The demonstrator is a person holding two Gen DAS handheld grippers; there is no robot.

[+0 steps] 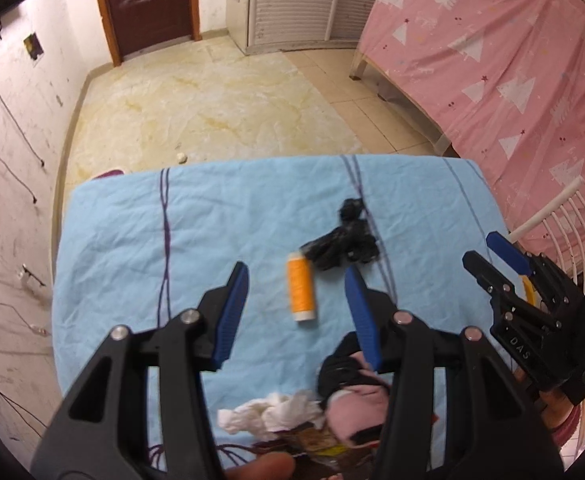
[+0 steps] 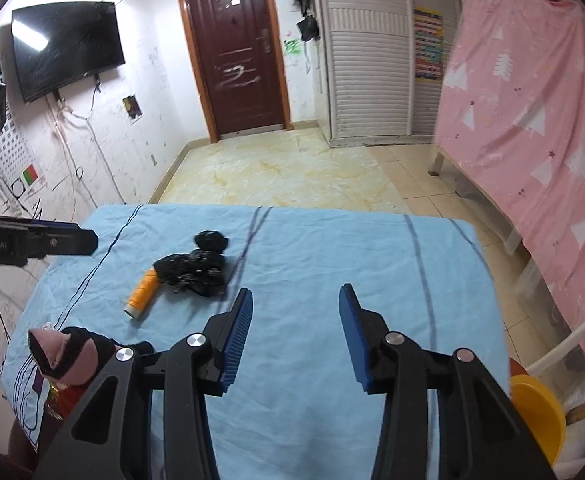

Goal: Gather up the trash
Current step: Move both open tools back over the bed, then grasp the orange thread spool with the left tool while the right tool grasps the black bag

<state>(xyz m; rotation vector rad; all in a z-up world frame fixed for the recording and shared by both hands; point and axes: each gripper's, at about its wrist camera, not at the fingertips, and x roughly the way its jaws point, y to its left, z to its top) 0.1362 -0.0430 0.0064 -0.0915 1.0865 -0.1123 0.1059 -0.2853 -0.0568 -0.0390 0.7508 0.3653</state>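
On the blue-clothed table (image 1: 132,240) lie an orange thread spool (image 1: 300,290), a crumpled black plastic bag (image 1: 342,242), a crumpled white tissue (image 1: 268,414) and a pink-and-black sock (image 1: 352,396) at the near edge. My left gripper (image 1: 296,276) is open and empty, above the cloth, with the spool between its fingers. My right gripper (image 2: 296,300) is open and empty over bare cloth on the right. The right wrist view shows the spool (image 2: 142,292), the bag (image 2: 196,266) and the sock (image 2: 72,356) to its left. The right gripper also shows at the right edge of the left wrist view (image 1: 488,252).
A yellow bin (image 2: 536,412) stands off the table's right near corner. A pink-covered bed (image 2: 532,140) runs along the right. A white chair frame (image 1: 564,224) is by the table's right edge. A small white scrap (image 1: 181,157) lies on the floor beyond the table.
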